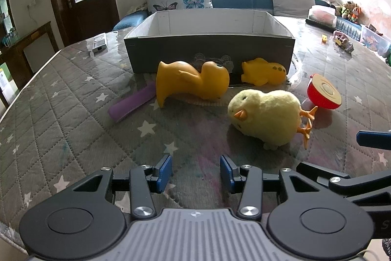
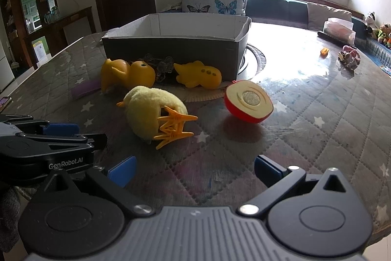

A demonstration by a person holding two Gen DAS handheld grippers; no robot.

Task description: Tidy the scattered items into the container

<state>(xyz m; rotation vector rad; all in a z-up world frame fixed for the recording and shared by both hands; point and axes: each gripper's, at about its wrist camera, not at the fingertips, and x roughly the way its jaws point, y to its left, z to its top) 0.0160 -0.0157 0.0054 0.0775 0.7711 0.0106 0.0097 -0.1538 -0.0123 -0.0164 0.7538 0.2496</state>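
Before box [image 1: 210, 50]: chick [image 1: 265, 114]; 2 spread grippers [image 1: 195, 171]

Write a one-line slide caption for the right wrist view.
Open right gripper faces a plush chick, half apple and two yellow toys lying before the box.

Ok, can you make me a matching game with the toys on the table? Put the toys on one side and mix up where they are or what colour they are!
Toys:
1. fluffy chick
2. rubber duck
3. half apple
4. box

Clues:
A. red outside, cream cut face
B. grey outside, white inside
C. pale yellow, lying on its side with orange feet sticking out
D. smooth orange-yellow, tipped over in front of the box

Pairs: 1-C, 2-D, 3-A, 4-B
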